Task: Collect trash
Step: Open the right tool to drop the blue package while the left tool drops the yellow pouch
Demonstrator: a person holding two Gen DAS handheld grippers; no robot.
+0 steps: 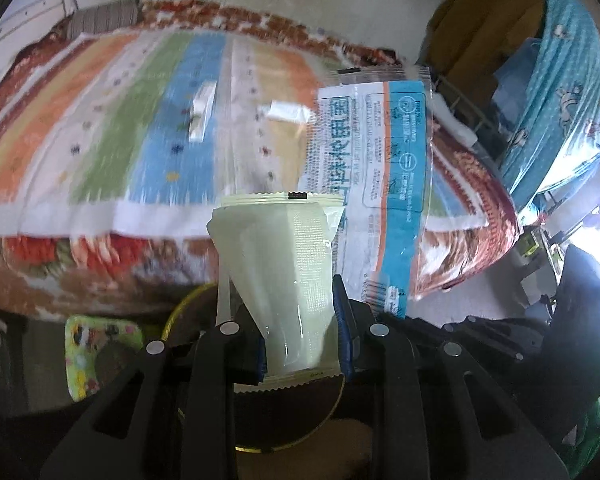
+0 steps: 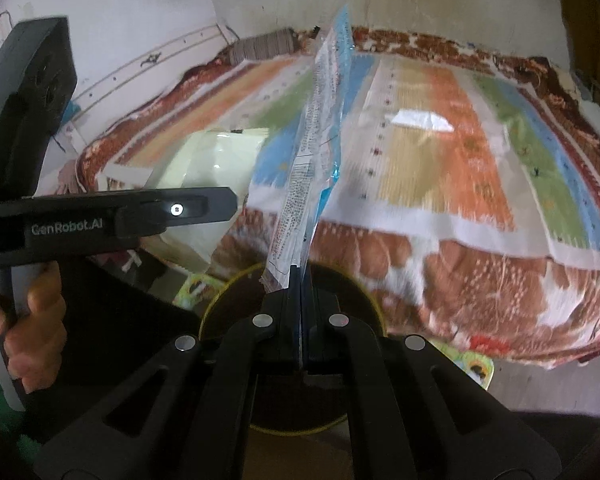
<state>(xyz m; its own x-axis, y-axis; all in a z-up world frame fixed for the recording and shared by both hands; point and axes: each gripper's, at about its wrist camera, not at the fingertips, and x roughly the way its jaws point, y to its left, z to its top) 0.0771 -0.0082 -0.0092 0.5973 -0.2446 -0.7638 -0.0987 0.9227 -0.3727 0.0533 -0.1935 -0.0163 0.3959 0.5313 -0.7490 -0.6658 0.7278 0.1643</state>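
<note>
Both wrappers hung above the yellow-rimmed bin [image 1: 256,400]: the left gripper [image 1: 300,344] pinched a pale green packet [image 1: 284,272], the right gripper [image 2: 300,304] clamped a blue-and-white printed wrapper [image 2: 316,152]. This looked like the drop-off step; next, each should let go over the bin.

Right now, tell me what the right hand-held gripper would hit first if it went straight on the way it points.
Probably the round yellow-rimmed bin just below the right hand-held gripper, which is shut on a blue and white wrapper. Past the bin comes the side of the bed. Depth is hard to judge here.
</note>
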